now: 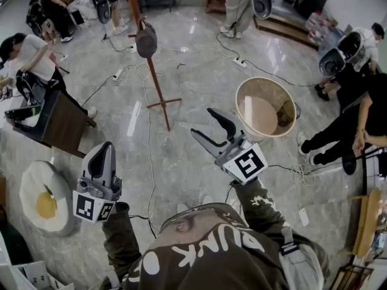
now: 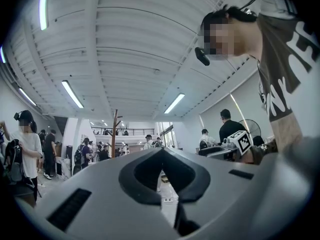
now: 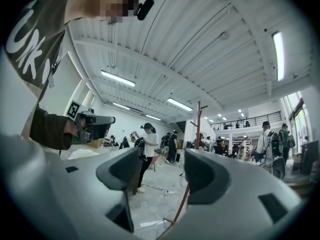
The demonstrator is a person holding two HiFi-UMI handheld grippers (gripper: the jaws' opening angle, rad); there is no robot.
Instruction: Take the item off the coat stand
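Observation:
A wooden coat stand (image 1: pixel 154 80) rises from the marble floor ahead of me, with a dark grey cap (image 1: pixel 146 39) hanging high on its pole. Both grippers are well short of it. My right gripper (image 1: pixel 204 122) points toward the stand's base, its jaws apart with nothing between them. In the right gripper view that gripper (image 3: pixel 160 169) frames the stand's pole (image 3: pixel 198 126) far off. My left gripper (image 1: pixel 103 153) is held lower left, jaws together and empty. In the left gripper view the left gripper (image 2: pixel 162 154) has its tips meeting, with the stand (image 2: pixel 114 129) small in the distance.
A round woven basket (image 1: pixel 245 98) stands right of the right gripper. A fried-egg cushion (image 1: pixel 45 199) lies at the left, behind it a dark table (image 1: pixel 63 122). Cables (image 1: pixel 145 119) and power strips trail over the floor round the stand. Several people stand around the room's edges.

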